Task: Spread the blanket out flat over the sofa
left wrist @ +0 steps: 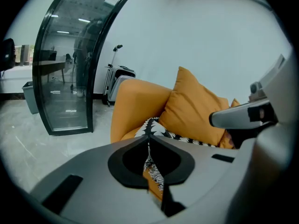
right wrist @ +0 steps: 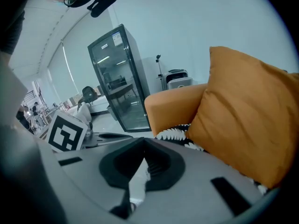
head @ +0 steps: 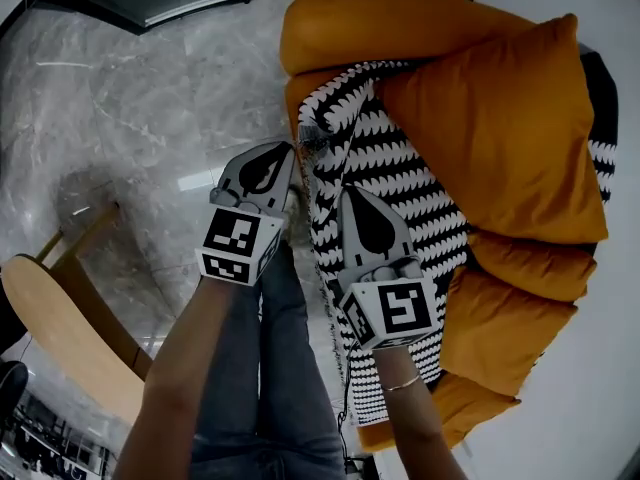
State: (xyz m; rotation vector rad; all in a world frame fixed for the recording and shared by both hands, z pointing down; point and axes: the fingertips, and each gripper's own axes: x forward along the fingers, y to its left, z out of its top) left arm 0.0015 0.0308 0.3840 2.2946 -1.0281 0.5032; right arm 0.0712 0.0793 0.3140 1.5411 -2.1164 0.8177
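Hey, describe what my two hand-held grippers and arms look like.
The left hand-held gripper and right hand-held gripper are grey tapered shells with black teardrop insets and black-and-white square-marker cubes. No sleeves show; a thin bracelet circles the right wrist.

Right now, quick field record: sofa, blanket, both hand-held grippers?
sofa: orange sofa, with a large orange cushion on the seat
blanket: black-and-white blanket, lies along the seat, partly under the cushion
left hand-held gripper: shut on the blanket's edge
right hand-held gripper: jaws together, above the blanket; grip unclear
task state: blanket not yet spread flat
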